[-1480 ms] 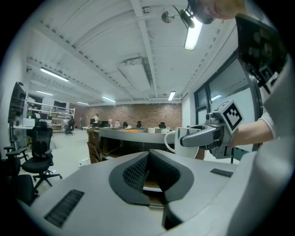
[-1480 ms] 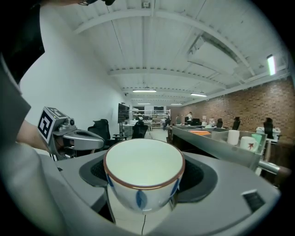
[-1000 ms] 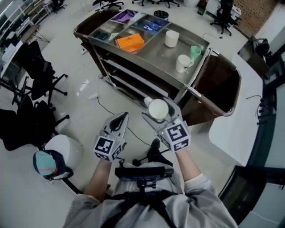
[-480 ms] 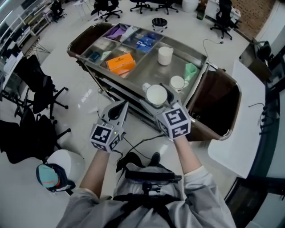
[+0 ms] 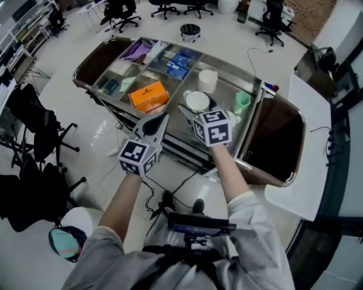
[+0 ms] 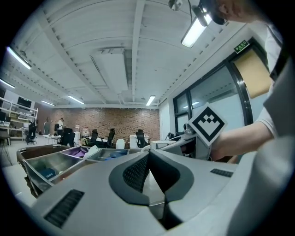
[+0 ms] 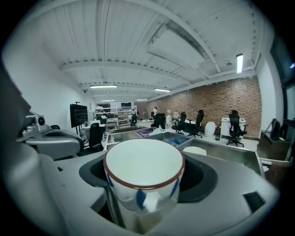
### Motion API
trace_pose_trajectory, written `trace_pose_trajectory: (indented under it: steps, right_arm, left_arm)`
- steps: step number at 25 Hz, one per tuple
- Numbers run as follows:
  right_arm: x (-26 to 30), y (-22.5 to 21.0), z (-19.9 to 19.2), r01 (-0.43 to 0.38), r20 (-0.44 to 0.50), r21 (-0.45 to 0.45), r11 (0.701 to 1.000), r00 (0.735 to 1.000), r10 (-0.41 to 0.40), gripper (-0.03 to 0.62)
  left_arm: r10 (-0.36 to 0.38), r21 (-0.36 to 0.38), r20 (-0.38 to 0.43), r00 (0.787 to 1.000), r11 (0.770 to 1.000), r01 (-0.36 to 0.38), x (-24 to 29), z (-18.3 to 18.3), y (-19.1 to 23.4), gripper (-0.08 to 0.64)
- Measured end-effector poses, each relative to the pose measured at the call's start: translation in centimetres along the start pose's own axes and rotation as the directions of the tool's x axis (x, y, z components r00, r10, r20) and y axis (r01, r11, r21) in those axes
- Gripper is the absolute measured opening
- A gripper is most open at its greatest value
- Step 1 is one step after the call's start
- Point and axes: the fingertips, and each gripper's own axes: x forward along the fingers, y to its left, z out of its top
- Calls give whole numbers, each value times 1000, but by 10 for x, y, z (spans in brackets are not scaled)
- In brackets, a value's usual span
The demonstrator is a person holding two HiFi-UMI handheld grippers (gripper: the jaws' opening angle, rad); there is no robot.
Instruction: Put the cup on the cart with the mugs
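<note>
Left gripper (image 5: 159, 121): fingers pressed together, nothing between them. It is held over the near edge of the cart (image 5: 224, 86), just beside the right gripper.

Right gripper (image 5: 197, 105): fingers spread wide and clamped on the cup (image 7: 144, 168), one on each side of its wall. The cup is upright, mouth up, white inside with a red-brown rim and blue marks on the outside.

Cup position: over the cart's bare steel tray section, on its near side. Contact with the tray surface cannot be judged.

On the tray past the cup: a white mug (image 5: 207, 80), upright. A green cup (image 5: 243, 102) stands to the right, near the cart's end rail.

Left compartments: an orange box (image 5: 148, 95), with blue packets (image 5: 178, 62) further back.

Office chairs (image 5: 164, 7) stand on the floor beyond the cart.
</note>
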Motion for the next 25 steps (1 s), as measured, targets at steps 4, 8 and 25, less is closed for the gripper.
trace_pose_trajectory:
  steps: [4,8,25]
  right_arm:
    - [34,-16,-15,64,-61,26,998,996,-63,414]
    - [57,-33,-32,108,-137,40,993,985,-102,414]
    - [107,-53,-80,177,-272,39,983,949,-160,416]
  left_arm:
    - [-25,-13,8,1000,1000,25,10,-2,19,3]
    - [-37,-30,22,999,999,37,14,-4,33,3]
    - [-15,-52,1,1000,999,15,3,-28,66,3]
